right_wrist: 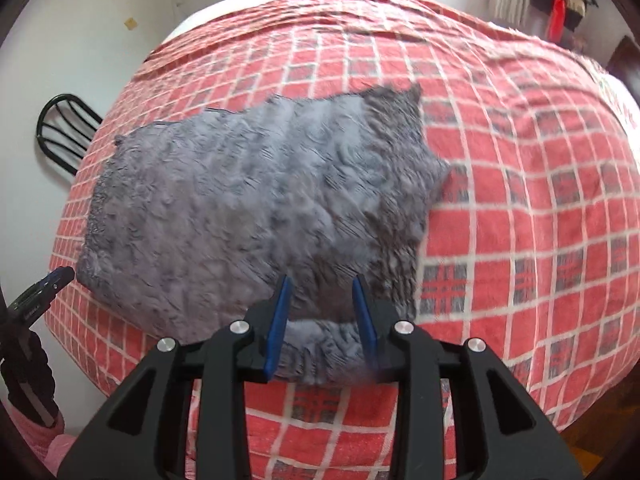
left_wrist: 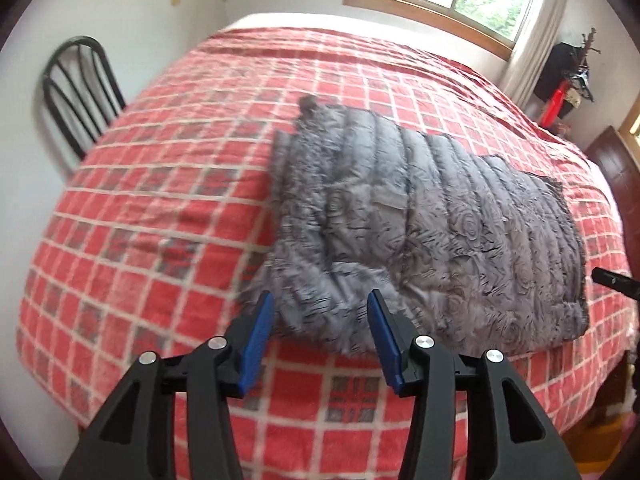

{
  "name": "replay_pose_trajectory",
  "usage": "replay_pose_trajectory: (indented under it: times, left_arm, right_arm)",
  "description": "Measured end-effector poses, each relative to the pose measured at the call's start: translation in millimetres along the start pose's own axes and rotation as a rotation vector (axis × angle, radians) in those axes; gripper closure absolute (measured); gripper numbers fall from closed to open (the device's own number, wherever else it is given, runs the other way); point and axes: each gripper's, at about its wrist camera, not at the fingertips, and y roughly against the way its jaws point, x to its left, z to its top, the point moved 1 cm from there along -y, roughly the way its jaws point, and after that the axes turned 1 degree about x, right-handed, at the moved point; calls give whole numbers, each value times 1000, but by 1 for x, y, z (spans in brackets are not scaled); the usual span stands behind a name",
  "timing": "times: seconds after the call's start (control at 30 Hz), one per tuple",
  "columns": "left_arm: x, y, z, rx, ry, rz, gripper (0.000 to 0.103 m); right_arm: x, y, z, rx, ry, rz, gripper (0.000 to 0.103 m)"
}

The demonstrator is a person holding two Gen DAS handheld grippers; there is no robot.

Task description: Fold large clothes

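The grey jacket [left_wrist: 432,220] lay folded on the red checked bedspread [left_wrist: 140,200], filling the middle and right of the left view, its long axis running from upper left to lower right. The left gripper [left_wrist: 320,320] hung above its near left corner, jaws parted and empty. In the right view the jacket [right_wrist: 248,208] spread left of centre; the right gripper [right_wrist: 322,312] stood over the near right edge, jaws narrowly apart, cloth behind them but seemingly not pinched. Both looked equally near.
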Motion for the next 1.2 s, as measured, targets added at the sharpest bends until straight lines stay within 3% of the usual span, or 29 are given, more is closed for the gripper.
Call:
replay_pose_trajectory:
  times: [0.43,0.83,1.0,1.2]
  left_arm:
    - [13,23,-7,-30,27,36,53]
    - [34,-25,-25,117,160,-23,52]
    - [38,-39,-28,143,248,-136,48]
    - [52,-63,-29,165,442,-302,48]
  right_arm:
    - [16,-52,-13,130,56,-64,70]
    - [15,-73,-12,166,35,-50,70]
    - [7,-78,-7,176,35,-39,70]
    - [0,-78,-5,190,32,-17,70]
